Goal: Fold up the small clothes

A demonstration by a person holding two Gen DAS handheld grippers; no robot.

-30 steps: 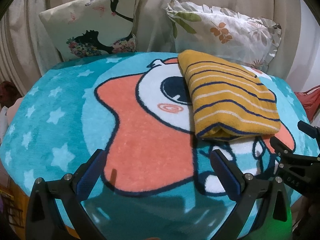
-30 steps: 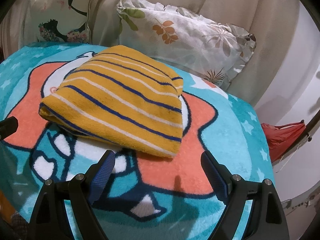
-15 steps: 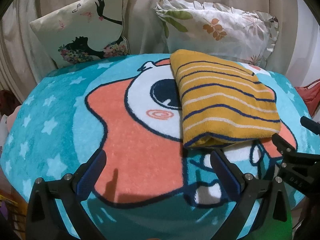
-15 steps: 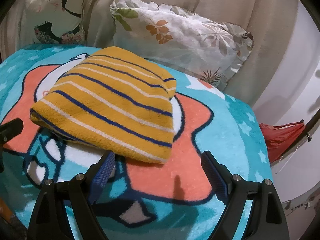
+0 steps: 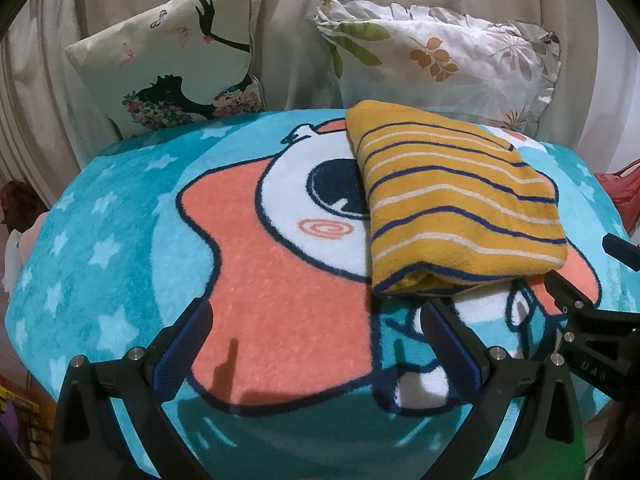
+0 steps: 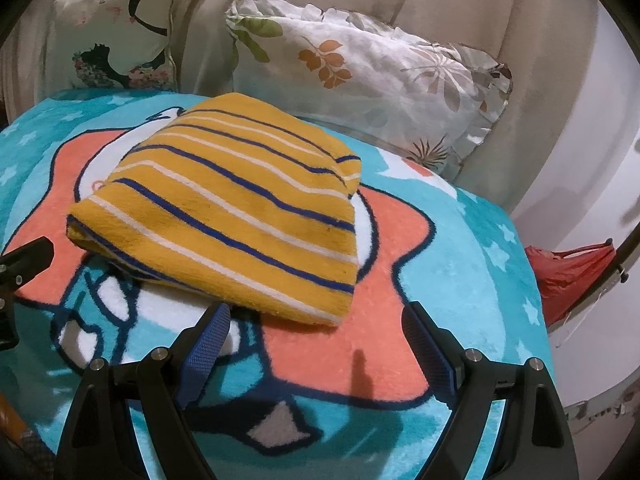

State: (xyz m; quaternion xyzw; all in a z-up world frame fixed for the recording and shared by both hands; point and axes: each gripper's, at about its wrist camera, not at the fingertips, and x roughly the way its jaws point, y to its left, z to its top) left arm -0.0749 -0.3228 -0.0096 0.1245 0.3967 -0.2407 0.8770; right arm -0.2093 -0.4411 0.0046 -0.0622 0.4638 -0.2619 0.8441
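While folded, cloth (image 5: 460,208): lies on blanket (image 5: 120,220), before pillows (image 6: 360,68).
Left gripper (image 5: 316,344): jaws apart, empty, near cloth.
Right gripper (image 6: 316,344): jaws apart, empty, beside cloth.

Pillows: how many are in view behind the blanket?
2. The silhouette-print pillow leans at back left; the leaf-print pillow lies at back right, behind the striped garment. None appears hidden.

Both views have closed in: the folded cloth (image 6: 224,216) now nearly touches the right gripper (image 6: 316,344), toward 11 o'clock.
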